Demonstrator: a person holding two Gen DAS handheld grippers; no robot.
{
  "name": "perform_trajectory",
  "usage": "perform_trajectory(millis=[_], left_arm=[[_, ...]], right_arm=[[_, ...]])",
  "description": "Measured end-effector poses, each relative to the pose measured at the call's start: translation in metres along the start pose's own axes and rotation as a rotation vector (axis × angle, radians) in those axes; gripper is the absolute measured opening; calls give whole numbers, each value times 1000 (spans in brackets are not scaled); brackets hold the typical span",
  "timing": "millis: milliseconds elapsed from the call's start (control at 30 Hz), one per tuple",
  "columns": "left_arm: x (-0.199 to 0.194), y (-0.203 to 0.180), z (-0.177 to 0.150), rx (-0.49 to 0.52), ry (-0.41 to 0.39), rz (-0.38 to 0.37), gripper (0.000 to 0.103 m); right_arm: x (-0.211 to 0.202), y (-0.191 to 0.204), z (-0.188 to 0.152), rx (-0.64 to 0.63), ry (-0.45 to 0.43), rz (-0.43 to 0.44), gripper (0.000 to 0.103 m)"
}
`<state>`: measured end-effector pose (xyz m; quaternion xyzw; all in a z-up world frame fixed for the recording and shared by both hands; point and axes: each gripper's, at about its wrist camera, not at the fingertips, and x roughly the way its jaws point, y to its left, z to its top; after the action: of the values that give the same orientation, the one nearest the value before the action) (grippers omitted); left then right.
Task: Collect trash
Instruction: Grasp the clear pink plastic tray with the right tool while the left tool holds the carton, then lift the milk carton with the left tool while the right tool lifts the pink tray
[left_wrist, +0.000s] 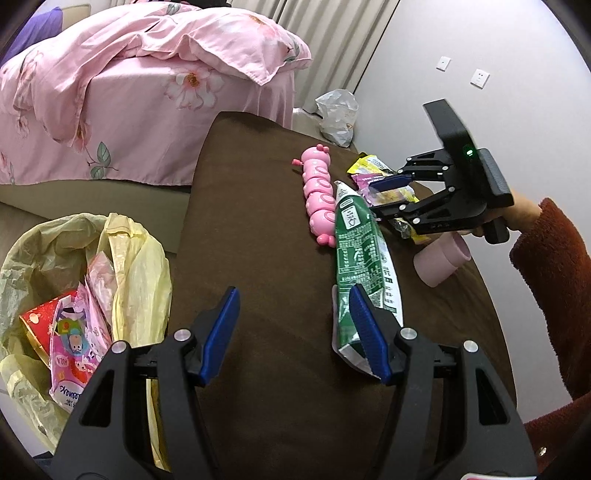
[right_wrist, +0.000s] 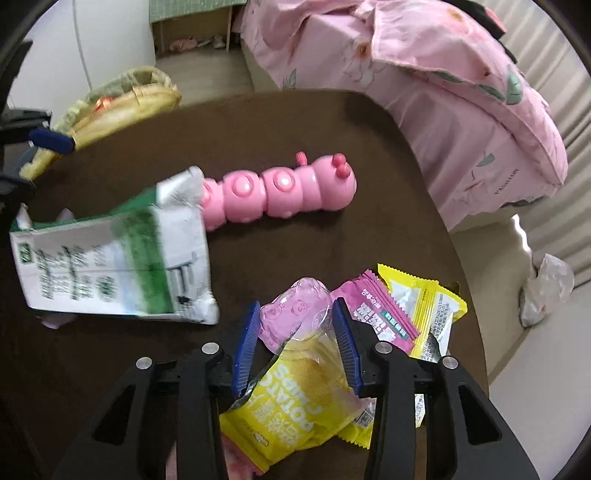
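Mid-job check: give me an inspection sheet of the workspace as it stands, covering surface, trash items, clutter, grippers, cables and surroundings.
Surface: brown tabletop, trash gathered on one side.
Job's things: green-and-white carton lying flat; yellow chips packet, clear pink plastic cup, magenta wrapper and yellow wrapper in a loose pile; yellow trash bag beside the table, wrappers already inside.
Clutter: pink caterpillar toy beside the carton; pink cylinder.
Grippers: left gripper open, one finger over the carton's end; right gripper straddles the cup and chips packet, grip unclear.
Cables: nothing seen.
Surroundings: bed with pink floral bedding, curtains, clear plastic bag on the floor.
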<state>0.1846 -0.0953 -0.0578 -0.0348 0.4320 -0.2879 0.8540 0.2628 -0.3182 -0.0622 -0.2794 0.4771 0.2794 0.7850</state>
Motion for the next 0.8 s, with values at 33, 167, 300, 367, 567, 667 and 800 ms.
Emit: perform_trajectory(millis=[33, 167, 300, 367, 567, 667, 800], left_arm=[[-1, -1, 0, 2, -3, -1, 58], [-5, -6, 1, 11, -11, -4, 58], [-6, -15, 0, 28, -10, -20, 58], [-6, -22, -2, 38, -10, -25, 58], [-10, -41, -9, 78, -12, -37, 58], [-12, -45, -11, 85, -13, -35, 58], [-10, -57, -10, 121, -12, -28, 59]], right_arm=[[-8, 0, 0, 18, -21, -12, 38], [-60, 5, -10, 155, -129, -77, 38], [-108, 26, -28, 246, -221, -118, 38], [-128, 36, -40, 304, -274, -104, 38], [-159, 69, -79, 430, -369, -56, 38], [-159, 90, -101, 480, -385, -60, 38], [-144, 112, -134, 567, -369, -93, 38]])
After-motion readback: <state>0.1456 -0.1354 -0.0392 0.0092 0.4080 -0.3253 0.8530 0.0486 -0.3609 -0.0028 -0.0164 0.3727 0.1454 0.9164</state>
